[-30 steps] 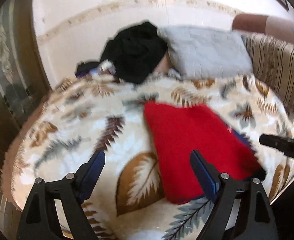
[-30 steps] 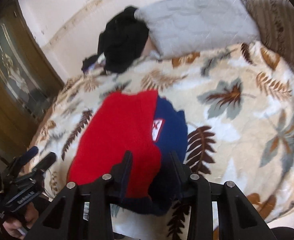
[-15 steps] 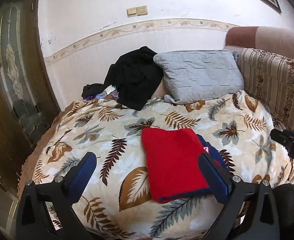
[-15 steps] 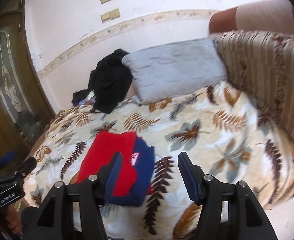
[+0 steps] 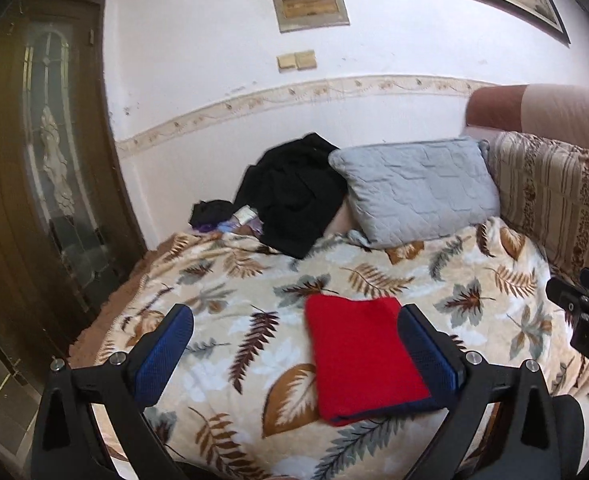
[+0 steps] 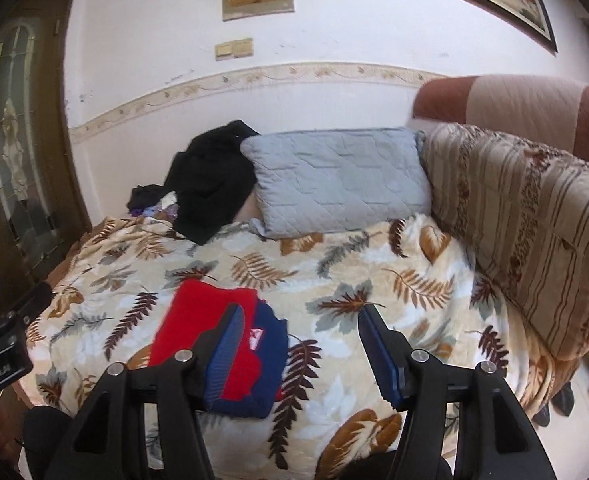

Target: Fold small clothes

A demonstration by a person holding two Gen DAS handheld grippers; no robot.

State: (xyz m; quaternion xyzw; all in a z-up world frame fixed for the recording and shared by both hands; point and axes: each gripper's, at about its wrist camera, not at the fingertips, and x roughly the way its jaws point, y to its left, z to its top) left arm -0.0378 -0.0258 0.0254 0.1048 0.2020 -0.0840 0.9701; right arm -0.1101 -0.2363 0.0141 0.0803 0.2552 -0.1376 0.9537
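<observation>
Both tongs, left [image 5: 294, 352] and right [image 6: 300, 350], gape empty above the jumper [image 5: 362, 360]; a careless regrab could undo its fold.

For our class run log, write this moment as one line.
garment: red and navy top folded on leaf-print blanket | left tool: open, empty | right tool: open, empty

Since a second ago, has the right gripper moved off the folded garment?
Yes. The right gripper has pulled up and back from the red and navy garment on the blanket, jaws just opened, empty.
</observation>
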